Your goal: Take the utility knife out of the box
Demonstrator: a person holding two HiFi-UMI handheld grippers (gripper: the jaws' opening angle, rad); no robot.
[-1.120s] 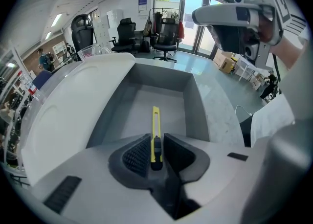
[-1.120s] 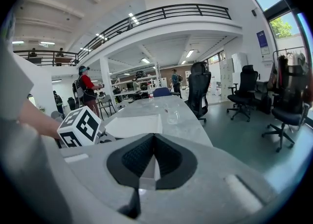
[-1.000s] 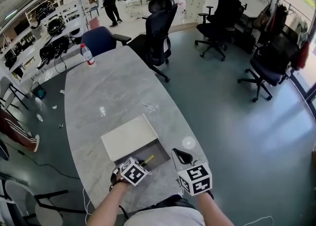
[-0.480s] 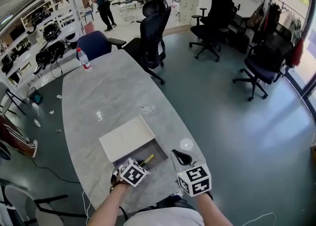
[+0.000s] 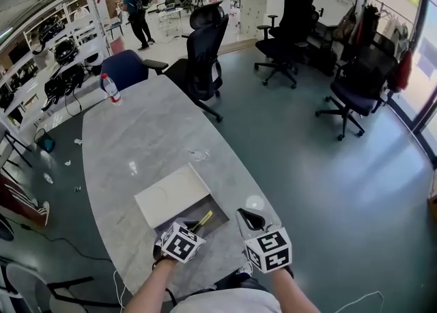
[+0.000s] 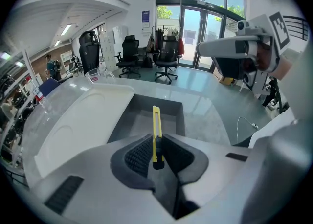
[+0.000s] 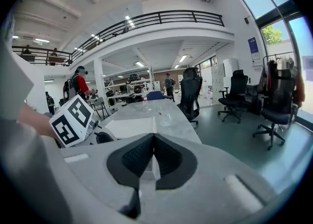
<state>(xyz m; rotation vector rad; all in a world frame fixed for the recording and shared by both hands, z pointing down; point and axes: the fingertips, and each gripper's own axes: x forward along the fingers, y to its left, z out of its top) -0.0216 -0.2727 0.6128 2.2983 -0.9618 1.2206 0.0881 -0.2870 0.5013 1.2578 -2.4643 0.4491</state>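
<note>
The yellow utility knife is pinched at its black end between the pads of my left gripper, blade end pointing away over the open grey box. In the head view the utility knife sticks out from the left gripper just above the box near the table's near end. The white lid lies against the box's far left side. My right gripper hovers to the right of the box, shut and empty.
The long grey table runs away from me, with a water bottle at its far end and a small clear wrapper beyond the box. Office chairs stand past the table's right side. A person walks far back.
My left gripper has risen slightly with the knife still clamped in it, over the box. The right gripper has stayed where it was.
</note>
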